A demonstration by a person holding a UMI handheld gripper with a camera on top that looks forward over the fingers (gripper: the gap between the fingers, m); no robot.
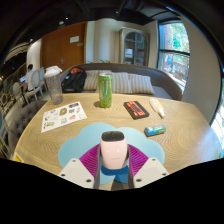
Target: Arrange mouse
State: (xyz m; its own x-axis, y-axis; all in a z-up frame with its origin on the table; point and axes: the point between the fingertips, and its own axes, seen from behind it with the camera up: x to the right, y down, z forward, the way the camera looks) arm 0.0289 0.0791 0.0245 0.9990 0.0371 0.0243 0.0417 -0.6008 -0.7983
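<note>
Gripper view: the mouse [113, 152] sits between the two fingers, a pink pad [91, 158] pressing on each of its sides, so the gripper [113, 163] is closed on it. It is pale pink-white with a rounded back and a dark slot at its top end. It is over a light blue mat [70, 150] at the near edge of the round wooden table [185, 140]; whether it touches the mat cannot be told. Beyond it, near the table's middle, stands a green can [104, 90], upright. At the far left edge stands a clear cup [53, 84]; what it holds cannot be told. A printed leaflet [63, 116] lies flat by the left edge. Right of the can lie a dark box [136, 109], a white pen-like stick [158, 108] and, nearer the right edge, a small teal thing [154, 130]. A dark bag [73, 79] rests at the far edge.
</note>
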